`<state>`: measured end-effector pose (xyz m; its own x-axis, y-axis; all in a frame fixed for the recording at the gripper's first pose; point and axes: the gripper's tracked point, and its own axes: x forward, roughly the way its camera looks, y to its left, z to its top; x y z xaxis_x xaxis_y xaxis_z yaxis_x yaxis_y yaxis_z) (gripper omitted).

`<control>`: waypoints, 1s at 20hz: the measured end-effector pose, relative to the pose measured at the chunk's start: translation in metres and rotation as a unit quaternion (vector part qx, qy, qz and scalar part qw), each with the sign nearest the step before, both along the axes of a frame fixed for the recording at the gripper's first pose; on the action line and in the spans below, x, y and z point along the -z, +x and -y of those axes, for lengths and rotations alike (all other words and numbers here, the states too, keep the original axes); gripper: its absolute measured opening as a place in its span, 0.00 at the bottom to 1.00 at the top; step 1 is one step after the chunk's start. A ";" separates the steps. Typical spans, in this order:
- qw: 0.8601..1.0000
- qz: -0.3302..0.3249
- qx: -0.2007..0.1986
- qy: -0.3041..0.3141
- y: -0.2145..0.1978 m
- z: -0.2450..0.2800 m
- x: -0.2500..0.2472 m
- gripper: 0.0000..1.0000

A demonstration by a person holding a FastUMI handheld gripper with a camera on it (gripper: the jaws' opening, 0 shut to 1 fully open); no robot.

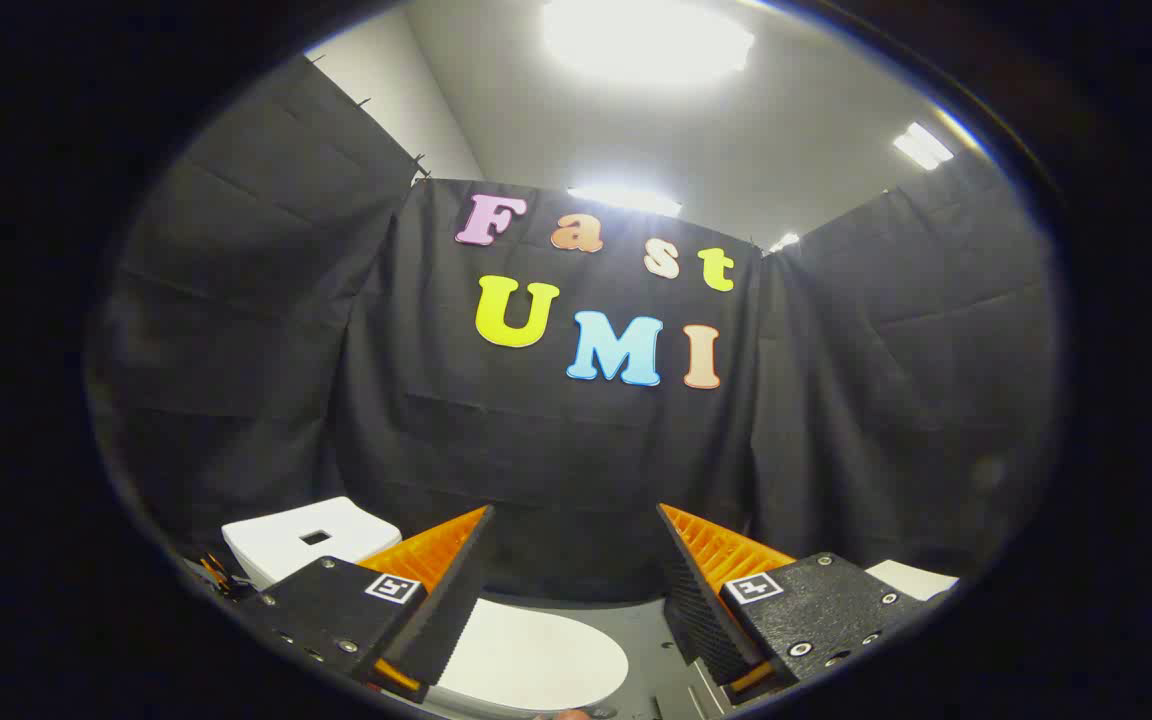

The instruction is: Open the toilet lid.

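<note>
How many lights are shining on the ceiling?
4: a big light overhead, a long one just above the black cloth, a bar off to the side, a small one at the cloth's corner. More may be hidden.

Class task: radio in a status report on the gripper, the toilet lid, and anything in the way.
Gripper open, fingers apart, holding nothing. Toilet lid down, low between the fingers, untouched. White box off beside one finger, not in the way.

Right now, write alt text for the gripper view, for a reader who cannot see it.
The gripper hangs open above a white toilet lid, which lies closed below and between its two fingers, untouched. To the fingers' left stands a white box with a small square hole in its top, and black cloth walls rise beyond under bright ceiling lights.
</note>
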<state>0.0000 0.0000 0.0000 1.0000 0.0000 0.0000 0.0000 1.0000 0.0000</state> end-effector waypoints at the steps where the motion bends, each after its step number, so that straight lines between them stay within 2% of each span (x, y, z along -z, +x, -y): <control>1: 1.000 -0.002 -0.003 0.003 0.000 -0.001 0.002 0.95; 8: 1.000 -0.007 -0.009 -0.006 0.001 -0.004 0.004 0.95; 20: 0.999 -0.020 -0.008 0.036 0.009 0.002 0.022 0.95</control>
<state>0.0090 -0.0016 -0.0225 0.9991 0.0177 -0.0391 -0.0149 0.9973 0.0715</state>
